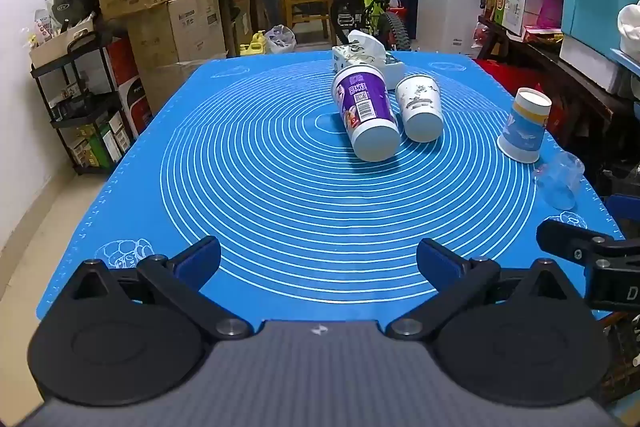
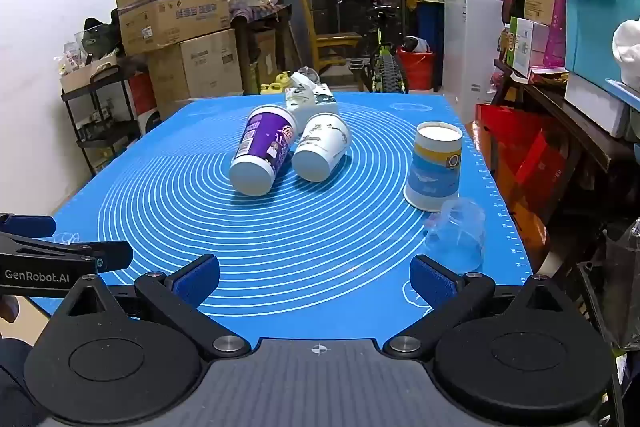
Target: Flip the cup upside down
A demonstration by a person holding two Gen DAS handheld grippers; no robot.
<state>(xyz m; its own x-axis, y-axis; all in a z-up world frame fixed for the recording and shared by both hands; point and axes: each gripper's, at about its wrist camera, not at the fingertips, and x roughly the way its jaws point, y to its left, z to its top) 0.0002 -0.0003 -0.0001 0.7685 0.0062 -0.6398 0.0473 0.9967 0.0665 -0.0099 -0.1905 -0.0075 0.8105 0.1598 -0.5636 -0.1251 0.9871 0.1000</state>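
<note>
Hovering low over the near desk (image 1: 132, 163) edge, left gripper (image 1: 318, 259) and right gripper (image 2: 316, 275) both spread wide, holding nothing. Purple cup (image 1: 366, 115) and white cup (image 1: 420, 111) lie on their sides mid-mat, touching, bases toward the cameras. Blue-banded cup (image 2: 434, 167) and clear cup (image 2: 456, 235) already stand mouth-down near the right edge.

Judgement: pinch a lying cup across its wall near the base, lift, rotate rim downward, set flat. White cup looks easier for the right side; neighbour may roll. Open mat left and front; tissue box (image 1: 360, 55) close behind.
</note>
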